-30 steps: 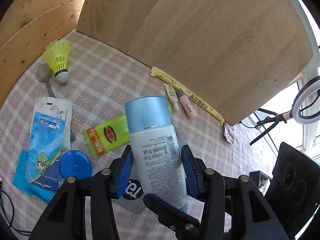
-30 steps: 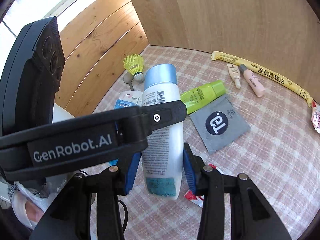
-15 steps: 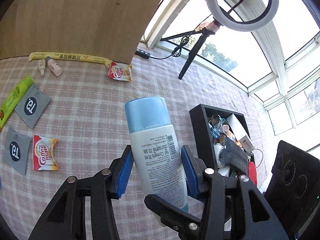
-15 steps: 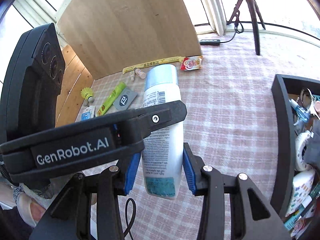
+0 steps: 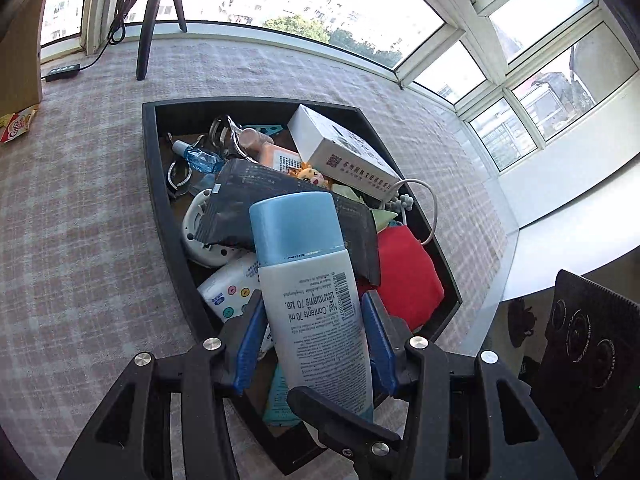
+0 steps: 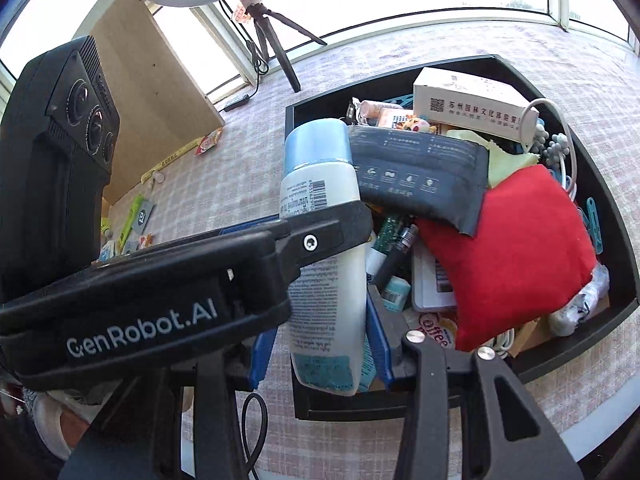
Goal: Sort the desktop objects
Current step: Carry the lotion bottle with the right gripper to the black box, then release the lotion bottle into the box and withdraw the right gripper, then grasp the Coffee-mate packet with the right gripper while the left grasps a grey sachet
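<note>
Smooth white bottle (image 5: 316, 320), blue-capped, between left gripper (image 5: 310, 344) pads, above black tray (image 5: 160, 200)

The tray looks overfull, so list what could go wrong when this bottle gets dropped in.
1. The black tray is heaped. Released onto the black pouch or red cloth, the bottle may slide over the rim.
2. The left gripper holds the bottle cap-forward above the heap, so it could tip and roll on landing.

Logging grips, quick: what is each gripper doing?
Left gripper: shut on the bottle.
Right gripper: around the bottle, grip cannot be told.
</note>
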### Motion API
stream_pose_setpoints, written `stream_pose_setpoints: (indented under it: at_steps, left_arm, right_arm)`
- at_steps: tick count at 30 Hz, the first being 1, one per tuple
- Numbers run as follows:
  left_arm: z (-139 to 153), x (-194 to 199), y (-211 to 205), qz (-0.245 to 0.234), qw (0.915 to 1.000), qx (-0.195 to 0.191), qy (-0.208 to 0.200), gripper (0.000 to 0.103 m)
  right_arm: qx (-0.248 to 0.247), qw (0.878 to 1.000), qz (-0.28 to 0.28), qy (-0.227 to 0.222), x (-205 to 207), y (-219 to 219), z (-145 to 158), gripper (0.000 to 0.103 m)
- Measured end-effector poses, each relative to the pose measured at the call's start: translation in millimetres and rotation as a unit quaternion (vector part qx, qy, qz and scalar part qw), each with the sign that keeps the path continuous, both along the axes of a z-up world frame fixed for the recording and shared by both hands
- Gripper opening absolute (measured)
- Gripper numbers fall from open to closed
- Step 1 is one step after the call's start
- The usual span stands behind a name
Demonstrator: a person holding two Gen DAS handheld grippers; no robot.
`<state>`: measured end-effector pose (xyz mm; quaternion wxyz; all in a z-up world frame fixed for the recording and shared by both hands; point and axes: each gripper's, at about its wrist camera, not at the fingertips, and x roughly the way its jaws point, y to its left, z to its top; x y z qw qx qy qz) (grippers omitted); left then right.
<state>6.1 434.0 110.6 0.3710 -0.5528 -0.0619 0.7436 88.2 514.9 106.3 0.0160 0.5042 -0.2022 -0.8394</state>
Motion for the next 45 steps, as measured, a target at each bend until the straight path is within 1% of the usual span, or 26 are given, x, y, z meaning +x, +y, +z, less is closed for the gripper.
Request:
stream_pose_setpoints:
  at_steps: [1,2,3,4,5,9,14,16,18,22,27,31,36,41,45]
  left_arm:
    - [0,3,8,-0.005,0.9999,-0.01,0.006,0.048]
    - [-1,4,15,-0.004,0.9995,-0.03,0.014,0.05]
    - [-1,4,19,0.0,0.9989,-0.044,0.019,0.052]
    - [-1,5,19,0.002,0.9988,-0.043,0.022,0.055]
    - [-1,4,16,0.007,0.9989,-0.041,0.021,0.057]
    - [-3,-1,1,0.024,0.9989,-0.037,0.014,0.058]
    - [2,-8,-28,0.05,0.9976,-0.043,0.023,0.058]
    - [6,-12,-44,0.063,0.9961,-0.051,0.034,0.058]
    - [9,-18,-62,0.078,0.9944,-0.057,0.043,0.057]
    - [10,-32,-108,0.117,0.9897,-0.068,0.046,0.057]
    - [7,-46,-172,0.168,0.9809,-0.087,0.048,0.057]
    - [2,-56,-227,0.21,0.9718,-0.099,0.042,0.057]
    - [-8,-68,-297,0.266,0.9575,-0.109,0.023,0.057]
    - [-17,-77,-356,0.29,0.9473,-0.134,0.018,0.057]
    - [-26,-86,-395,0.291,0.945,-0.15,0.005,0.057]
  right_arm:
    - [0.009,1.0,-0.004,-0.004,3,4,0,0.041]
    - [0.023,1.0,-0.01,-0.006,5,7,0,0.043]
    - [0.04,0.999,-0.017,-0.01,7,12,2,0.045]
    - [0.051,0.998,-0.024,-0.009,10,15,5,0.051]
    - [0.054,0.998,-0.029,-0.002,15,21,9,0.053]
    - [0.049,0.998,-0.038,0.016,19,25,18,0.053]
    - [0.047,0.998,-0.03,0.031,12,18,25,0.053]
    - [0.048,0.998,-0.02,0.035,6,10,28,0.053]
    - [0.052,0.998,-0.006,0.039,-4,-2,31,0.053]
    - [0.053,0.997,0.024,0.045,-25,-29,35,0.053]
    - [0.052,0.995,0.062,0.05,-52,-71,34,0.053]
    - [0.05,0.993,0.096,0.046,-75,-109,31,0.053]
    - [0.056,0.989,0.132,0.04,-103,-164,22,0.053]
    - [0.072,0.983,0.166,0.029,-129,-220,12,0.053]
    - [0.053,0.98,0.19,0.014,-148,-257,1,0.053]
